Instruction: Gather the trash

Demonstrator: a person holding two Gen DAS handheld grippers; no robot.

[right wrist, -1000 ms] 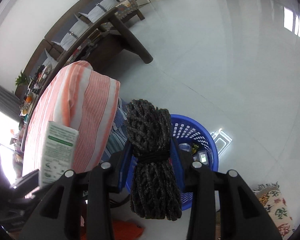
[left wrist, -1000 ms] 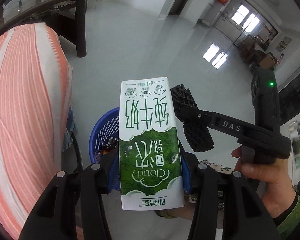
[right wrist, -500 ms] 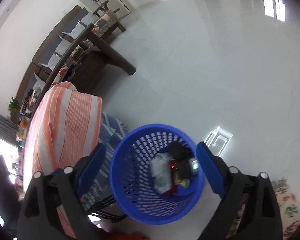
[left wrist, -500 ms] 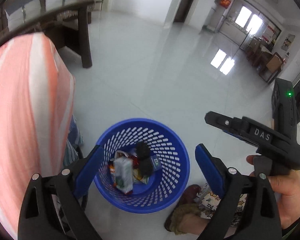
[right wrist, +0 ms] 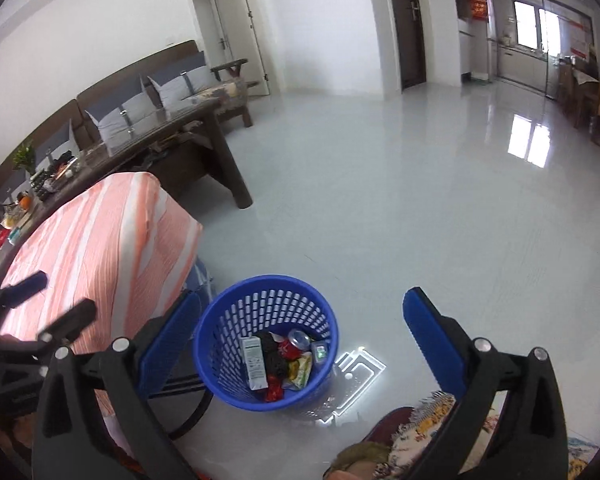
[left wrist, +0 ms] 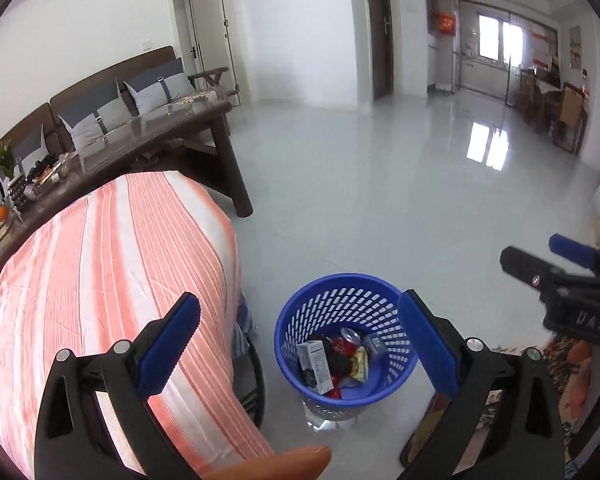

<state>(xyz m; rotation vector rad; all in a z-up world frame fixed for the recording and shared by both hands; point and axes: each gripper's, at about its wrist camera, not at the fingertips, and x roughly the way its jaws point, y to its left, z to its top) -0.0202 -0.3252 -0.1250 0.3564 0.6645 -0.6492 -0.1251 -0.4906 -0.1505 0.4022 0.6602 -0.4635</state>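
Observation:
A blue perforated waste basket (left wrist: 342,300) stands on the floor; it also shows in the right wrist view (right wrist: 240,320). Inside lie the milk carton (left wrist: 315,366), the black foam net (left wrist: 334,356), a red can (left wrist: 350,338) and wrappers; the right wrist view shows the carton (right wrist: 253,362) and net (right wrist: 271,352) too. My left gripper (left wrist: 296,348) is open and empty above the basket. My right gripper (right wrist: 300,340) is open and empty above it; it shows at the right edge of the left wrist view (left wrist: 548,264).
A table with an orange-and-white striped cloth (left wrist: 100,272) stands left of the basket. A dark wooden coffee table (left wrist: 172,136) with clutter and a sofa (left wrist: 100,104) lie behind. My feet in patterned slippers (right wrist: 420,432) are beside the basket. The glossy floor (left wrist: 380,184) stretches beyond.
Both grippers opened and dropped the milk carton and the black foam net into the basket. Both have since risen and tilted up, showing more of the room.

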